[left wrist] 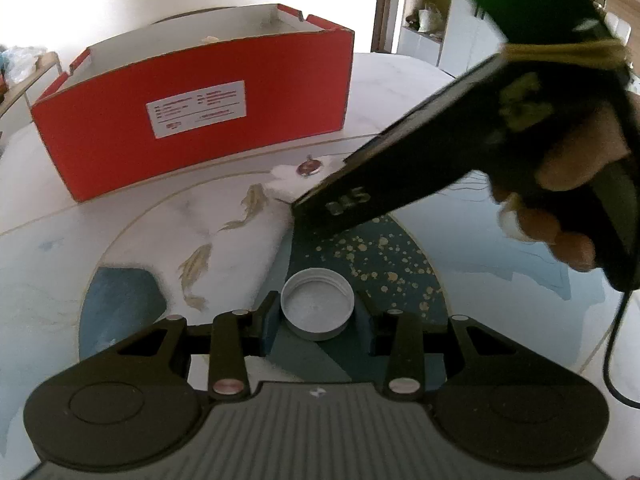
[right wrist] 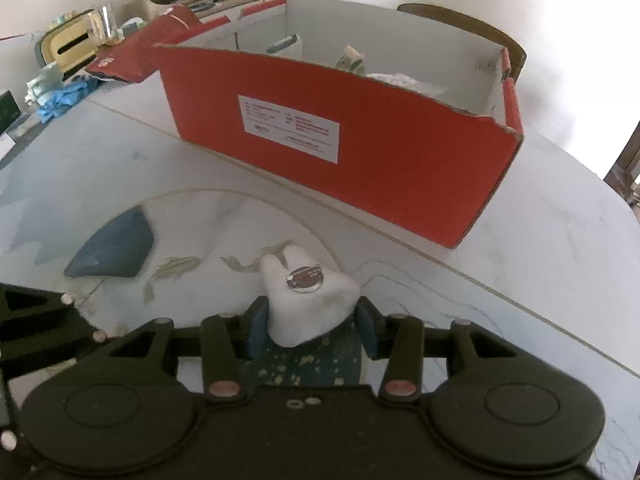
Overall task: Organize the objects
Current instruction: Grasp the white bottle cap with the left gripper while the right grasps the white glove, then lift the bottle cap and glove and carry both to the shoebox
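both grippers closed on small items in front of the red box

the left gripper [left wrist: 318,316] is clenched on a white plastic cap [left wrist: 318,312] that sits open side up on the table [left wrist: 120,216], its blue pads touching the cap's rim at 9 and 3 o'clock. from the cap, the red cardboard box [left wrist: 192,120] stands toward 11 o'clock, well apart, its white label facing the camera.

the right gripper [right wrist: 312,320] grasps a soft white tooth-shaped object [right wrist: 308,304], both pads pressed to its sides. a round metal badge pin [right wrist: 303,279] lies on top of the white object. in the right wrist view the same box [right wrist: 360,160] stands toward 12 to 1 o'clock of the held object, apart from it, open at the top with a few items inside that are too small to tell. a detached red lid [right wrist: 140,56] lies beyond the box at 10 o'clock.

in the left wrist view the right gripper's body reaches in from 2 o'clock, held by a hand [left wrist: 560,200], its tip over the white object.
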{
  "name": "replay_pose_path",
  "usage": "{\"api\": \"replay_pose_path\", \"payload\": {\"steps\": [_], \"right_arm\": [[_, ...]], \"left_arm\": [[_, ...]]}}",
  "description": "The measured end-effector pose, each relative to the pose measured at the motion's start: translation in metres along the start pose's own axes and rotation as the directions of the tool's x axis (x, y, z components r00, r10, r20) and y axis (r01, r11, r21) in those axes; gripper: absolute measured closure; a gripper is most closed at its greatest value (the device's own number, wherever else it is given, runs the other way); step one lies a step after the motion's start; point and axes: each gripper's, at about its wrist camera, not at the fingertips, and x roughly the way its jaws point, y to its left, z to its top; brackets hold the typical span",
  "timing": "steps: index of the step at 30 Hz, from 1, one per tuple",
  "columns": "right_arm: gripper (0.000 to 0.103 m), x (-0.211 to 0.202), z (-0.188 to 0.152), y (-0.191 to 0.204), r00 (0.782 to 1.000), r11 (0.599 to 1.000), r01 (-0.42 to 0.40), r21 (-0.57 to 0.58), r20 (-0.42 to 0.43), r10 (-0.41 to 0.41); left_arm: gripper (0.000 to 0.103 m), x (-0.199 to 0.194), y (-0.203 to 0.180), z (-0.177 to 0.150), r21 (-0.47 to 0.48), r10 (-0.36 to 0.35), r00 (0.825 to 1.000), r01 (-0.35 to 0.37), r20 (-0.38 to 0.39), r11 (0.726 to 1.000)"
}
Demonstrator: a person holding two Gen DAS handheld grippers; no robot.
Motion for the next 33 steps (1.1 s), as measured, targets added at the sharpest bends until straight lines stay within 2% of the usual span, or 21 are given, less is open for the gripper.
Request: {"api": "replay_pose_path", "payload": {"steps": [7,17,21,28,33], "right_arm": [[0.058,-0.034,-0.006,0.002,0.999,0.999,-0.024,0.029,0.031,0.023],[0.058,-0.078,-0.006,0.013,0.996,0.999,-0.025,0.032,0.081,0.023],[0.058,-0.091,-0.002,0.015,0.995,0.999,-0.016,0.049,0.096,0.011],[0.058,-0.105,0.014,0.009,0.992,0.995,0.018,0.103,0.124,-0.031],[0.058,-0.111,0.038,0.002,0.986,0.99,0.052,0.131,0.15,-0.072]], "left_arm": [[0.065,-0.019,0.013,0.0,-0.046,0.014,1.0,-0.014,0.009,0.999],[0.065,-0.059,0.038,0.018,-0.104,0.045,0.998,-0.04,0.046,0.994],[0.065,-0.073,0.051,0.029,-0.137,0.038,0.997,-0.029,0.063,0.99],[0.065,-0.087,0.073,0.061,-0.099,0.012,0.994,-0.002,0.108,0.995],[0.065,-0.086,0.092,0.087,-0.062,0.005,0.99,0.004,0.143,0.998]]}}
